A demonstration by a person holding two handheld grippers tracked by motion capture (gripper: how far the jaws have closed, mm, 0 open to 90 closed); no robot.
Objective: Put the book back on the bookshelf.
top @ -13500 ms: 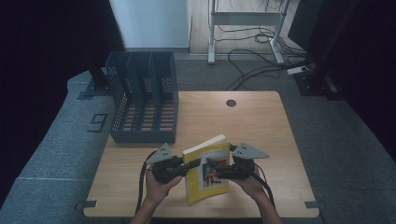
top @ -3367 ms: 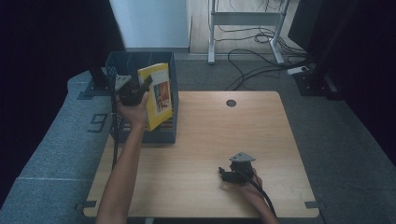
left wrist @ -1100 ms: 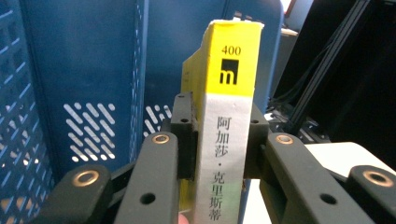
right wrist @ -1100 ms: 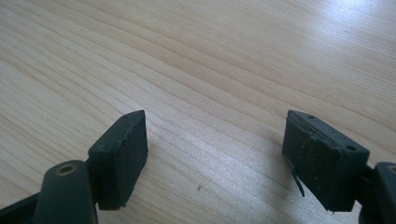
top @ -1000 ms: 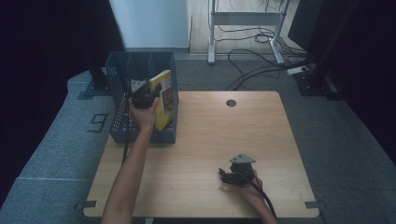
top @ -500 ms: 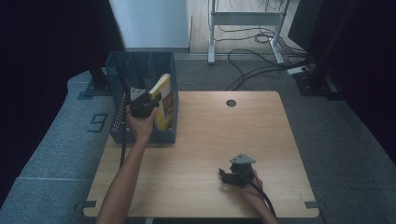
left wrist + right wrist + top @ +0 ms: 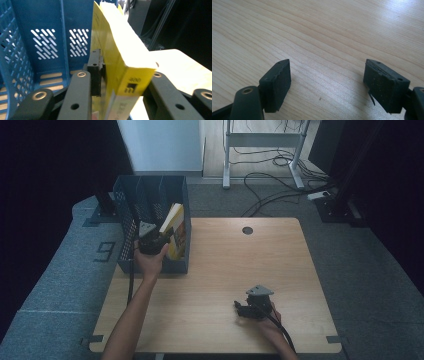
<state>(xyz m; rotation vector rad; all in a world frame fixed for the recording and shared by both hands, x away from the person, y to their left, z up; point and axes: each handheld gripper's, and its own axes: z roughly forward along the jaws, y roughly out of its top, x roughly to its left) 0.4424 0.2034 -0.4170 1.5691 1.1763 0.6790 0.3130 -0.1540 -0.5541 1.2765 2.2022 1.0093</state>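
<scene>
Already the yellow book (image 7: 175, 231) stood in the blue file rack (image 7: 127, 205), in the compartment nearest the rack's right wall, leaning with its top edge against that wall. The left gripper (image 7: 150, 241) hovered at the rack's front end with the book's spine (image 7: 130, 86) between its jaws; they had just been opening, and the left pad (image 7: 96, 72) stood just beside the cover, so the grip looked to be loosening rather than firm. To finish the release well, the jaws probably needed to part a little further until both pads cleared the covers, then draw straight back away from the rack, so the book would not be dragged out or tipped. The right gripper (image 7: 248, 309) rested wide and empty on the wooden table (image 7: 300, 270), well apart from the rack.
</scene>
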